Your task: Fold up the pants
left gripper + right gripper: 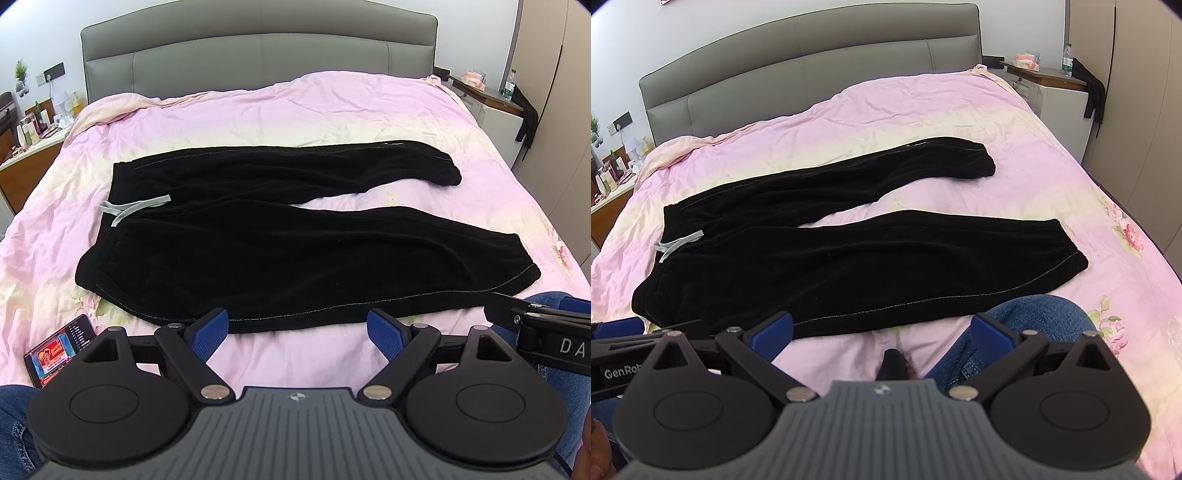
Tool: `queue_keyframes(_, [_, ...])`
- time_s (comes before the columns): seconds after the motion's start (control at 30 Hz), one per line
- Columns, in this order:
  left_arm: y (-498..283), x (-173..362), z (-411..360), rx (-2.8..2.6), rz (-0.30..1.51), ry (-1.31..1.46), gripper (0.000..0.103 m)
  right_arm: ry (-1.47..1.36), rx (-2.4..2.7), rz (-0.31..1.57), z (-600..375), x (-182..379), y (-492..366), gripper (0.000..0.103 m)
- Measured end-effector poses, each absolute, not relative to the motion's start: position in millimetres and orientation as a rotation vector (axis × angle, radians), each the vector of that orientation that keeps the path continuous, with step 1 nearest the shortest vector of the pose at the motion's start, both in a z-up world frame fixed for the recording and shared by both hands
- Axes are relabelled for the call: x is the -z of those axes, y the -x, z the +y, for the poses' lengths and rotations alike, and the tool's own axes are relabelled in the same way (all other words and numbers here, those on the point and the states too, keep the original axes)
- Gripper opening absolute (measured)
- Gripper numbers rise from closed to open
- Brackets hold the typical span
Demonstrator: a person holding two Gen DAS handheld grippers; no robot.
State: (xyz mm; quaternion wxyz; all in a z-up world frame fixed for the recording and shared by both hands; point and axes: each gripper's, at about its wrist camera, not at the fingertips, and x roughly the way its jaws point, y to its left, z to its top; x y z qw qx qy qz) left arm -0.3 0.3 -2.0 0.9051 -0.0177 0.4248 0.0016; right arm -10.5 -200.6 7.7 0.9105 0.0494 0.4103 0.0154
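Both the left gripper (297,332) and right gripper (882,334) hover with jaws wide apart, holding nothing, beside black pants (295,254) spread flat on the bed (295,110).

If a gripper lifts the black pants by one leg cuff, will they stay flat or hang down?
The black pants look soft and plush, so they would probably droop. Spread wide on the wrinkled pink cover, they may drag it along.
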Motion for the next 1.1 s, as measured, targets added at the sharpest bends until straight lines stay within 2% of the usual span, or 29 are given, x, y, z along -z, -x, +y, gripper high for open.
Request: queue_keyframes(1.1, [1.1, 3.8, -0.8, 0.001, 0.877, 0.037, 0.099, -0.102, -0.033, 0.847, -201.4, -3.4, 10.1, 0.098])
